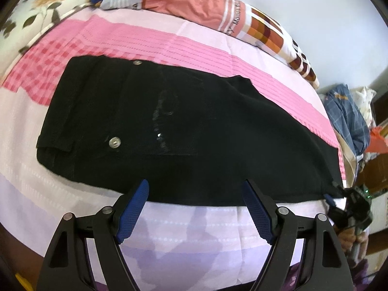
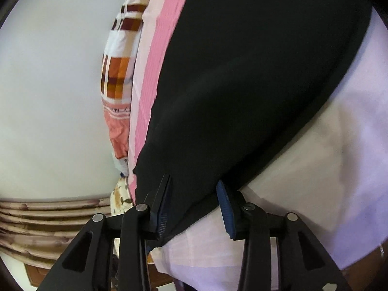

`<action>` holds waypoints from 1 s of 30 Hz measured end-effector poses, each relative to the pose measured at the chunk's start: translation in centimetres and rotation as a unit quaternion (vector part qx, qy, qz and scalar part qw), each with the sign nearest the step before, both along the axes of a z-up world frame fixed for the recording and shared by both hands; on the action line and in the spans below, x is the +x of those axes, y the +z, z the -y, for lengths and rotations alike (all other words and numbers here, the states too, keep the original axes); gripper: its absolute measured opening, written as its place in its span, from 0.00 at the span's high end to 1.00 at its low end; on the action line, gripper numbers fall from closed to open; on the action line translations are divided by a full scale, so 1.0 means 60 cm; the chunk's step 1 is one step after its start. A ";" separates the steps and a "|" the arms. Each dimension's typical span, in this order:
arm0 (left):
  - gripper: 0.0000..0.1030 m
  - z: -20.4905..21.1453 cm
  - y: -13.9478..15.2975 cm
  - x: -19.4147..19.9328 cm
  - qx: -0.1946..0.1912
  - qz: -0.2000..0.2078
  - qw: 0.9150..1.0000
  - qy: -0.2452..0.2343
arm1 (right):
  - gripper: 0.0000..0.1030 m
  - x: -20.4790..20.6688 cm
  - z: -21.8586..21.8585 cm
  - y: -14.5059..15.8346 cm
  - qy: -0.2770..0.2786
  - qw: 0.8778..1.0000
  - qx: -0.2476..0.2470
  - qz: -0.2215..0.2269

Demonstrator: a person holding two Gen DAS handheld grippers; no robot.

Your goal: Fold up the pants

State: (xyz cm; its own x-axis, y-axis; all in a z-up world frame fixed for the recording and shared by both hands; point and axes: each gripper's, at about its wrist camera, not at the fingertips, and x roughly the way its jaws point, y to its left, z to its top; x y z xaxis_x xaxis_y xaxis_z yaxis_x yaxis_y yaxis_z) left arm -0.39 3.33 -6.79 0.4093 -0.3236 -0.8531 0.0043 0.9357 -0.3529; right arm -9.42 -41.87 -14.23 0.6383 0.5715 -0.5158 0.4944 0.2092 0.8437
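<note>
Nearest the pants (image 1: 169, 131), the left hand-held gripper (image 1: 194, 208) hovers wide and empty over their near edge; the right hand-held gripper (image 2: 194, 203), part-open, straddles a leg end. Beyond, they lie flat across the pink bed (image 1: 194, 46), ready for folding.

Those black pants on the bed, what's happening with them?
A person with a hand-held tool in each hand is folding the pants, which lie flat on the pink bedsheet. The left tool hovers open at their near edge. The right tool sits partly open around one end, not pinching it.
</note>
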 end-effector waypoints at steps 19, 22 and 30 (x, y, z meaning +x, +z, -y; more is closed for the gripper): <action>0.23 -0.169 -0.005 -0.040 -0.011 -0.005 0.994 0.108 | 0.86 -0.008 -0.011 -0.004 0.017 1.000 -0.005 -0.005; 0.23 -0.212 -0.011 -0.047 -0.046 -0.008 0.991 0.129 | 0.85 -0.009 -0.011 -0.010 0.007 1.000 0.010 -0.004; 0.27 -0.238 -0.030 -0.019 -0.069 -0.007 0.992 0.106 | 0.87 -0.017 -0.008 -0.024 -0.013 0.999 0.046 -0.004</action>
